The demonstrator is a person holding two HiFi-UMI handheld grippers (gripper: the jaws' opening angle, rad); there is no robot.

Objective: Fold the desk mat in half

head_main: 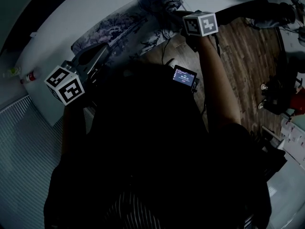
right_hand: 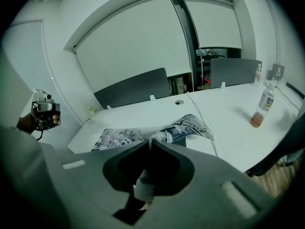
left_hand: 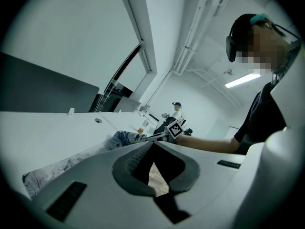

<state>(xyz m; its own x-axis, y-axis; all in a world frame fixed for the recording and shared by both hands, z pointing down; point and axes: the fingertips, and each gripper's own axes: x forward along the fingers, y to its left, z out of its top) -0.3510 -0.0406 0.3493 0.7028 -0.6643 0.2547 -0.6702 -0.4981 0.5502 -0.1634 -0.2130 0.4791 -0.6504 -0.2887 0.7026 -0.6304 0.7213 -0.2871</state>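
Soft desk mat point(right_hand: 119, 138), wooden floor point(head_main: 248, 51)

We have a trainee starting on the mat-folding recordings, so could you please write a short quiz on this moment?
1. True or false: the desk mat lies fully flat on the table.
2. What else stands on the table, apart from the mat? A) a bottle B) a mug C) a laptop
3. Which gripper is shut on the mat's raised end?

Key
1. False: one end is lifted and curled, and its dark underside shows.
2. A
3. The right gripper.
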